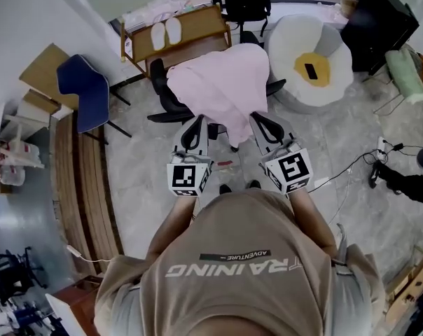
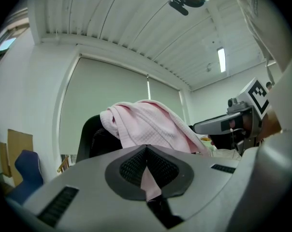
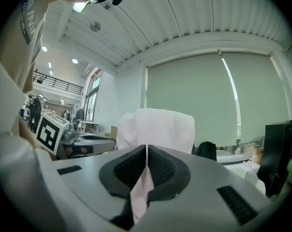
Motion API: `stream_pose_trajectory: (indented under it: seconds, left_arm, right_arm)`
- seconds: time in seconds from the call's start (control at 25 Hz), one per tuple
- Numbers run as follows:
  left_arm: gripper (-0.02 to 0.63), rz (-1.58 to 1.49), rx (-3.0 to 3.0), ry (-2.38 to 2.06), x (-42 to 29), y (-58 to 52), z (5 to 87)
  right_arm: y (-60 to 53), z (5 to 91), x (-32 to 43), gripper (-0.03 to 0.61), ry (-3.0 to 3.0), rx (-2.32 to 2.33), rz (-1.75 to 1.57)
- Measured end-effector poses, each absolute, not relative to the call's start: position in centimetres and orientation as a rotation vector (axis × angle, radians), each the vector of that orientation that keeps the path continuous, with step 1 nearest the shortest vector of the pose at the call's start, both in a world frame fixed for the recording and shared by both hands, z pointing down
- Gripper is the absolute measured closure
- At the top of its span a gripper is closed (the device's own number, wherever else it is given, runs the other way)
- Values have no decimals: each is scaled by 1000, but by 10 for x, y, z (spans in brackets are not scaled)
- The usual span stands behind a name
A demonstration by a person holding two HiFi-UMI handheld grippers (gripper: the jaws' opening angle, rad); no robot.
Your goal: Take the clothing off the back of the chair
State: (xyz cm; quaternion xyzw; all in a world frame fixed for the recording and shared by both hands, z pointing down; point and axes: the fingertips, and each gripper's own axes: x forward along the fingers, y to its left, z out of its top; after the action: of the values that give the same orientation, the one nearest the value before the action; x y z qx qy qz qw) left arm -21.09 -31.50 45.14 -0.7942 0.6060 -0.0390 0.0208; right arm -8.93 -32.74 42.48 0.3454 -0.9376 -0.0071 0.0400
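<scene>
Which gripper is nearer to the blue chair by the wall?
Left. The left gripper holds the pink garment on the side toward the blue chair; the right gripper grips its far edge.

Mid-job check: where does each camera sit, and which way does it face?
Head view: on the person's head, facing steeply down at the pink garment on the black chair; shows the person's shirt, left gripper and right gripper.
Left gripper view: on the left gripper, facing level along its jaws, shut on the garment; right gripper at its right edge.
Right gripper view: same on the right gripper; left gripper at its left edge.
Shared: all three see the draped garment.
</scene>
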Motion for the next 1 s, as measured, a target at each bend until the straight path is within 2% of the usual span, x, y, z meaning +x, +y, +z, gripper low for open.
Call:
stream_pose_trajectory:
  seconds: [0.76,0.8,0.84,1.0]
  left_arm:
    - [604,-137,-2440,1922,-220,-305,452]
    - [604,-138,-2447,1916,-219,-306,452]
    - [604,-139,-2455,1910,-219,-306,452]
    - [604,-151,-2466,1896,-218,-304,452]
  right_arm:
    - [-318,407,-107,538,-2931,970,-99]
    - [-318,405,-108,382,-2936,980,-107]
    - [-319,404,-108,275,-2937,1002,-116]
    - [-324,404,-102,222,-2902,1078,-125]
